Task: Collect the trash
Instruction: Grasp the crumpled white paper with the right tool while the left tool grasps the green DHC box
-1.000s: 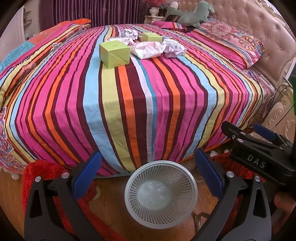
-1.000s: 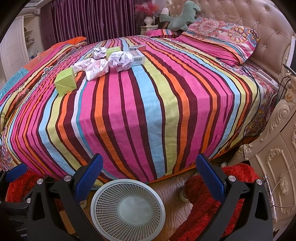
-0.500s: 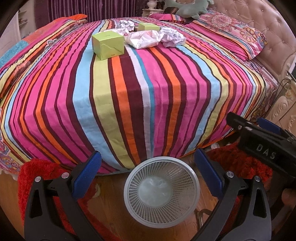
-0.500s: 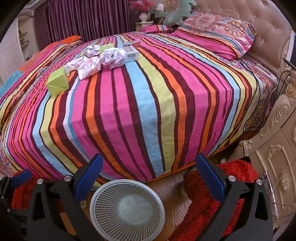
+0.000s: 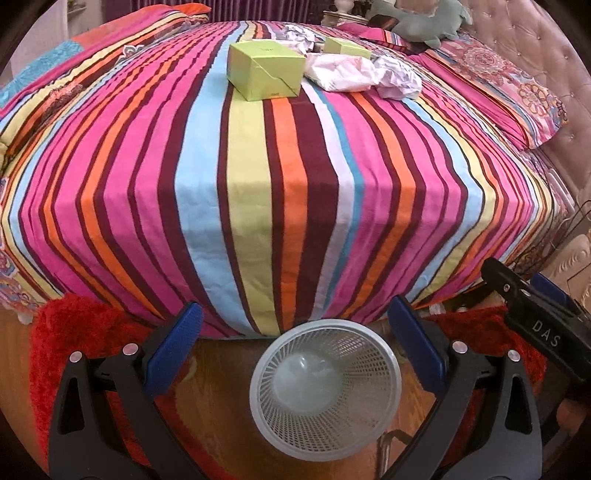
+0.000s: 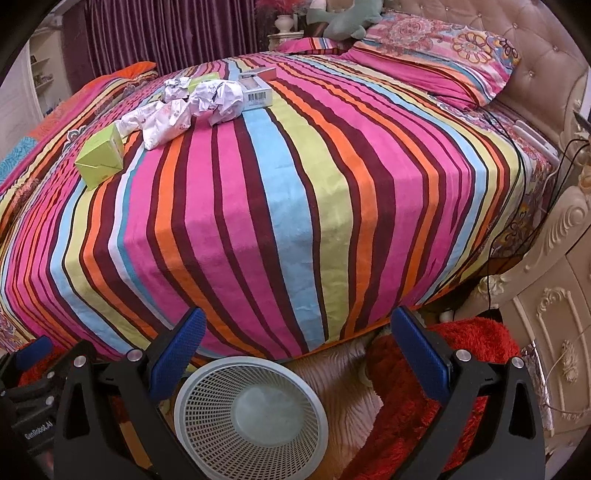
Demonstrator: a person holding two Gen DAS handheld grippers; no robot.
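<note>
Trash lies on a striped bed: a green box [image 5: 264, 70], crumpled white paper [image 5: 341, 72], a second green box [image 5: 345, 47] and another paper ball [image 5: 397, 77] behind it. In the right wrist view the green box [image 6: 100, 155], paper wads [image 6: 216, 98] and a white barcode box [image 6: 256, 90] sit far left. A white mesh basket [image 5: 325, 389] [image 6: 251, 415] stands on the floor at the bed's foot. My left gripper [image 5: 293, 338] is open above the basket, holding nothing. My right gripper [image 6: 297, 339] is open too, with nothing in it, and also shows at the left wrist view's right edge [image 5: 535, 306].
A red shaggy rug [image 6: 424, 373] covers the wooden floor [image 5: 207, 398] round the basket. An ornate cream nightstand [image 6: 554, 295] with cables stands to the right. Pillows [image 6: 436, 48], a plush toy [image 5: 424, 18] and a tufted headboard [image 5: 524, 48] lie at the bed's far end.
Both grippers have moved forward and closer to the bed, so the green box and papers look larger. Both jaws stay open. The trash and basket have not moved.
</note>
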